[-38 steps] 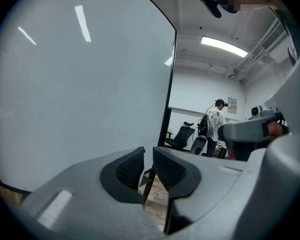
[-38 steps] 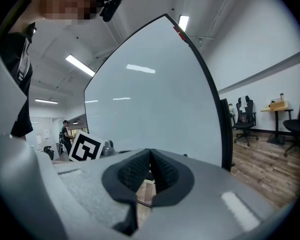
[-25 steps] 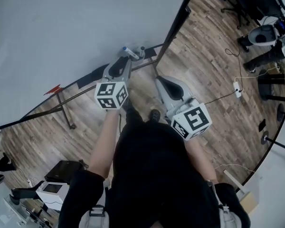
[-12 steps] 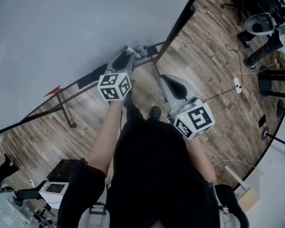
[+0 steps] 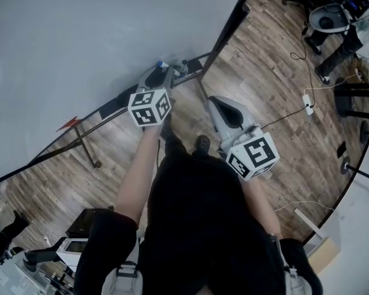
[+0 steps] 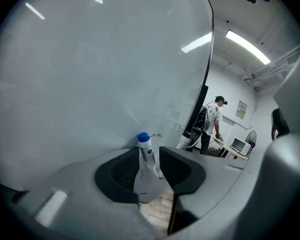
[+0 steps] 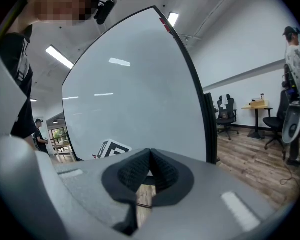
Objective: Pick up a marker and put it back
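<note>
Left gripper (image 6: 149,154) jaws spread; blue-capped marker (image 6: 148,173) stood loose between them, at bottom edge of whiteboard (image 6: 90,74). Right gripper (image 7: 150,157) jaws pressed together, empty. Risk: unseated marker could tip, or snag on a retreating jaw, and drop to wooden floor (image 5: 258,72).

A narrow black metal tray (image 5: 117,105) is running along the lower edge of the large white whiteboard (image 5: 80,35). A white marker with a blue cap (image 5: 163,65) is lying near the tray's right end. A second, greyish marker (image 5: 183,65) is lying just beside it, and a small red piece (image 5: 67,124) is sitting well to the left.
</note>
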A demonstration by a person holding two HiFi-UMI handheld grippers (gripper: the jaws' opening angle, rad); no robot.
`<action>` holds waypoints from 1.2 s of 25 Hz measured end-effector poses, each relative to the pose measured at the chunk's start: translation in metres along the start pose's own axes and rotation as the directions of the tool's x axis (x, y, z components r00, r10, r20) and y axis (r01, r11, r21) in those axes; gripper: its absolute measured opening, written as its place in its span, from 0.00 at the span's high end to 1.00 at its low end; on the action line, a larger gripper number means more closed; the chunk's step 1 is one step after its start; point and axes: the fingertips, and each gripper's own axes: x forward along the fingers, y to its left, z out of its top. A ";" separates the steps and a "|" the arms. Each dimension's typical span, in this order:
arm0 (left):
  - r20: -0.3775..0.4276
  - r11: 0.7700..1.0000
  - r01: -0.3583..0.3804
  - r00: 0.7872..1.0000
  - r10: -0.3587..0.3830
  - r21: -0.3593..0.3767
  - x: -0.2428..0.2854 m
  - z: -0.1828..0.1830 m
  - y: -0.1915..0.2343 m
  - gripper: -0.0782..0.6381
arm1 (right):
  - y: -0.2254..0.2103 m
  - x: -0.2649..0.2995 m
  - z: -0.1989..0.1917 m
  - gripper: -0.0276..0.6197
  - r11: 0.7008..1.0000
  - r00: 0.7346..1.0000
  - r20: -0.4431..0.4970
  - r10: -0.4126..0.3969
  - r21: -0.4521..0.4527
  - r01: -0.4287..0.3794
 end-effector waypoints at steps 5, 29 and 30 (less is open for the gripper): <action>-0.008 1.000 -0.018 1.000 0.018 -0.005 0.000 -0.001 0.004 0.75 | -0.002 0.000 0.001 0.96 1.000 1.000 0.001 -0.017 0.005 0.017; 0.043 1.000 -0.016 0.999 0.016 0.017 -0.020 0.015 -0.007 0.78 | 0.001 -0.010 0.006 0.96 1.000 1.000 0.031 0.005 0.000 -0.005; 0.051 1.000 -0.016 0.999 0.015 0.020 -0.023 0.017 -0.008 0.78 | 0.001 -0.012 0.006 0.96 1.000 0.999 0.034 0.006 0.000 -0.006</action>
